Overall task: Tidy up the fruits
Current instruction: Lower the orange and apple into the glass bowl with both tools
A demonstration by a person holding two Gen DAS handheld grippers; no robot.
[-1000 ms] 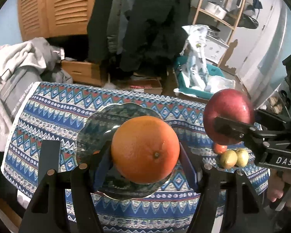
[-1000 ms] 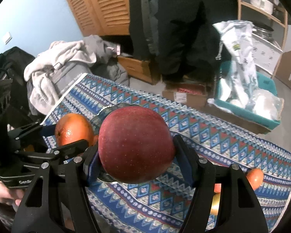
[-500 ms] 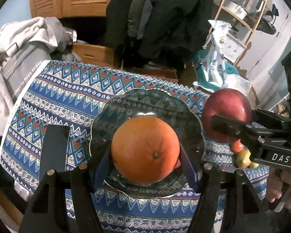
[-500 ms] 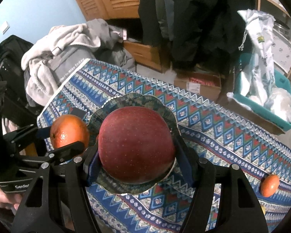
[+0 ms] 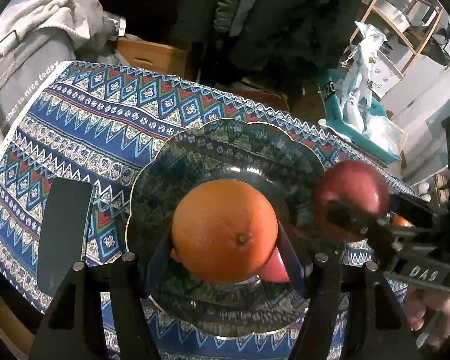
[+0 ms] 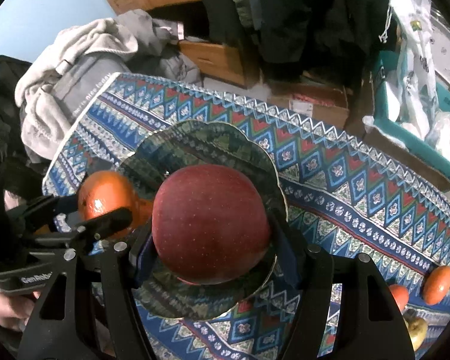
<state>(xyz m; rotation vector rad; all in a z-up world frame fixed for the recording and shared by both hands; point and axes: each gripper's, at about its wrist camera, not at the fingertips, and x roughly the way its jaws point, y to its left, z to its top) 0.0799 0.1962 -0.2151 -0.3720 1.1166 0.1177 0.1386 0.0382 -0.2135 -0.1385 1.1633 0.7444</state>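
My left gripper [image 5: 225, 240] is shut on a large orange [image 5: 222, 228], held just above the near half of a dark scalloped glass plate [image 5: 225, 127]. Beside it on the right, my right gripper [image 5: 354, 207] is shut on a red apple [image 5: 351, 189] over the plate's right rim. The right wrist view shows the apple [image 6: 210, 222] between the right gripper's [image 6: 213, 249] pads above the plate [image 6: 213, 127]. At its left the left gripper [image 6: 96, 207] carries the orange [image 6: 105, 195]. Both fruits hide the plate's middle.
The plate lies on a blue patterned tablecloth [image 5: 105, 126]. A flat black slab [image 5: 63, 231] lies left of the plate. Two small oranges [image 6: 438, 282] and a yellow fruit [image 6: 417, 330] lie at the right. Beyond the table are piled clothes [image 6: 84, 48], boxes and a teal bin [image 6: 420, 138].
Both grippers have come down and forward with their fruits. The plate has grown larger and now lies right under the orange and the apple.
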